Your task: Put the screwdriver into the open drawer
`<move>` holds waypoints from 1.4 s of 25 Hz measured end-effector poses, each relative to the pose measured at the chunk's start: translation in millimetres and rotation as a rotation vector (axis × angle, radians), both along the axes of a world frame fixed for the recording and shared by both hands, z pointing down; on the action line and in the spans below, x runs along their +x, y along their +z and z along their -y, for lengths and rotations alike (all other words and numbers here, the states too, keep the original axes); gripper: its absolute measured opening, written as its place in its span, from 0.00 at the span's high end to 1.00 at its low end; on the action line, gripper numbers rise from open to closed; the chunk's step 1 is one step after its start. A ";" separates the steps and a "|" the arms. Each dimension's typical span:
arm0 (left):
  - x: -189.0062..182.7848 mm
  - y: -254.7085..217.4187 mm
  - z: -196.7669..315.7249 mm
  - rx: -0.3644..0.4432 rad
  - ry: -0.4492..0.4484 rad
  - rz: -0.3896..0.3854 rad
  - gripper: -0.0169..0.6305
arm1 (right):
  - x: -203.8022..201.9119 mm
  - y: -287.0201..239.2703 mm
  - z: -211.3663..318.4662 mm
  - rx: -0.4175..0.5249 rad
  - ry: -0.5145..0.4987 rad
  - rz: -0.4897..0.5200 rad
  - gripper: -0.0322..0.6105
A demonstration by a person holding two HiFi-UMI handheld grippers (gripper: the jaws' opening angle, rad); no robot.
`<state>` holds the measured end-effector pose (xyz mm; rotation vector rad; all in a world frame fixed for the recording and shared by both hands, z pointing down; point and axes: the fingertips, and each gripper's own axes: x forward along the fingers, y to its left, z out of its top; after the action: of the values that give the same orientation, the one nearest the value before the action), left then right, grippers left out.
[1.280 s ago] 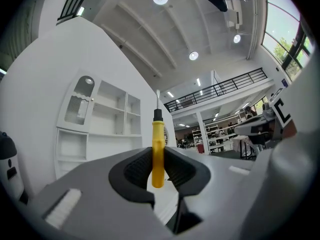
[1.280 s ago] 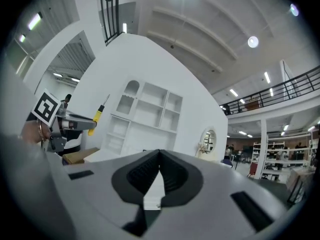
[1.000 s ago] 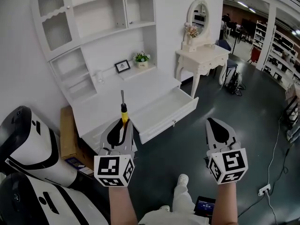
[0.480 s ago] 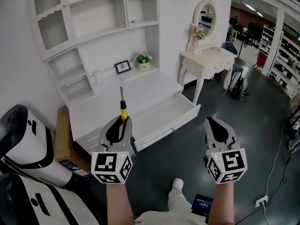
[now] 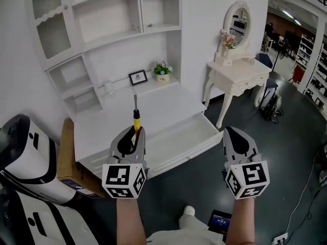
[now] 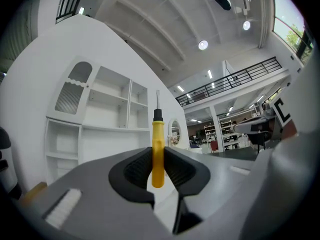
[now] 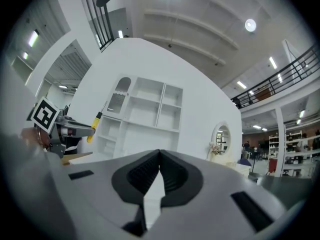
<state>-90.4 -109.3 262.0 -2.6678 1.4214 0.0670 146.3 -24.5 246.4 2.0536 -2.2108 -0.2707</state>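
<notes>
The whole room has slid to the right in the head view, and the dressing table [image 5: 237,71] now sits lower and farther right than before, while the two grippers have kept their same spots at the bottom of the frame. The left gripper [image 5: 134,135] is at the lower left of the middle. Its jaws are part way closed and pinch the yellow handle of the screwdriver [image 5: 136,117]. The screwdriver stands up out of the jaws, with its thin metal tip pointing to the top of the frame, over the white desk [image 5: 153,102]. The drawer [image 5: 184,152] is pulled out of the desk, in the middle of the frame, just right of the left gripper. The screwdriver is not in the drawer yet. The right gripper [image 5: 229,131] is at the lower right, over the dark floor. Its jaws are pressed together at the tips and hold nothing. White shelves [image 5: 107,14] fill the upper left. A small plant [image 5: 162,69] and a little picture [image 5: 138,77] stand at the back of the desk.
</notes>
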 end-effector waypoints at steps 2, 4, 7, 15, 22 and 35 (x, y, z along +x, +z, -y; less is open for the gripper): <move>11.3 1.4 15.1 -0.005 -0.018 0.006 0.85 | 11.0 1.7 19.8 -0.007 -0.021 -0.002 0.94; 21.3 2.5 29.9 -0.009 -0.038 0.011 0.85 | 22.2 2.7 39.0 -0.012 -0.040 0.000 0.94; 35.1 0.7 52.6 -0.011 -0.068 0.017 0.85 | 38.5 1.0 67.4 -0.015 -0.067 -0.001 0.94; 58.6 6.5 102.3 -0.035 -0.154 0.028 0.85 | 72.4 6.6 128.6 -0.035 -0.126 0.002 0.94; 65.4 11.0 125.0 -0.056 -0.199 0.045 0.85 | 84.3 18.3 160.4 -0.064 -0.162 0.020 0.94; 52.2 48.9 168.2 -0.136 -0.232 0.058 0.85 | 81.5 61.1 207.3 -0.145 -0.172 0.050 0.94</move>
<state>-38.2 -277.5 310.9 -2.5606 1.7633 -0.1312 227.8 -231.9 307.4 1.8199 -2.3639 -0.0717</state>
